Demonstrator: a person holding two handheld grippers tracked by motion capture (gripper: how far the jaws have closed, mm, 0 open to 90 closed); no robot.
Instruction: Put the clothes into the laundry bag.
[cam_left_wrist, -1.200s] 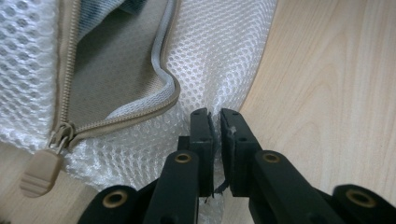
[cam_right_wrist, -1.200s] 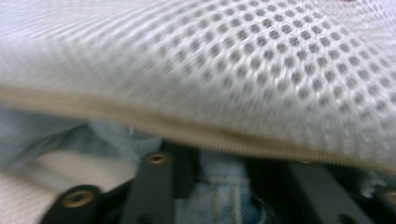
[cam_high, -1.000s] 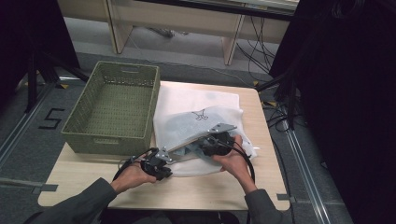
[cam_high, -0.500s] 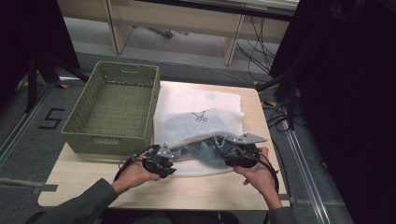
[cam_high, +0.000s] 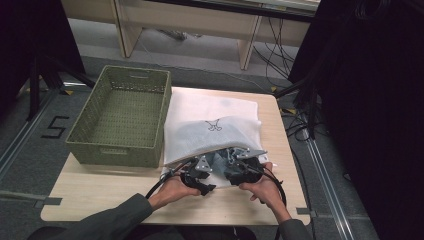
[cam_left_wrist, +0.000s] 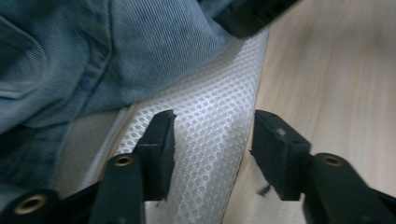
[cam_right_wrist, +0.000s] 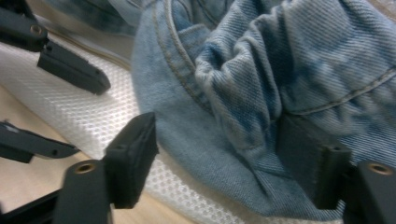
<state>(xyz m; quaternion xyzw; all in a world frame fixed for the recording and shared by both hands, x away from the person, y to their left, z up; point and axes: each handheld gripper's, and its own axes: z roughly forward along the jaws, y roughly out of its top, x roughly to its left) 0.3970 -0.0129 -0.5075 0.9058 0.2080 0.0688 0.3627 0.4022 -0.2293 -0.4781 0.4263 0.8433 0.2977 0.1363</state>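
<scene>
Left to right, high view. A green woven basket (cam_high: 120, 117) stands on the left part of the wooden table (cam_high: 100, 192). Just beside it on the right lies a white mesh laundry bag (cam_high: 212, 112), with its open mouth at your edge of the table. Blue denim (cam_high: 218, 161) shows in that mouth, between your two tools.

Your left gripper (cam_high: 199, 176) sits at the left side of the mouth. In the left gripper view, the left gripper (cam_left_wrist: 212, 140) has its jaws apart; they have just been opening. The bag's mesh edge (cam_left_wrist: 210, 140) lies between them, and neither pad presses on it. The denim (cam_left_wrist: 93, 51) lies beyond the jaws and to their left, on the mesh.

Your right gripper (cam_high: 240, 167) sits at the right side of the mouth, near the left one. In the right gripper view, the right gripper (cam_right_wrist: 219, 154) also stands parted, and its jaws have just been opening. A bunched fold of denim (cam_right_wrist: 243, 93) fills the gap. The right-hand jaw lies against the cloth; the left-hand jaw stands just clear of it, so the fold is not clamped.

Writing: a small dark emblem (cam_high: 214, 125) is printed on top of the bag, too small to read. A "5" (cam_high: 54, 127) is marked on the floor to the left of the table.
</scene>
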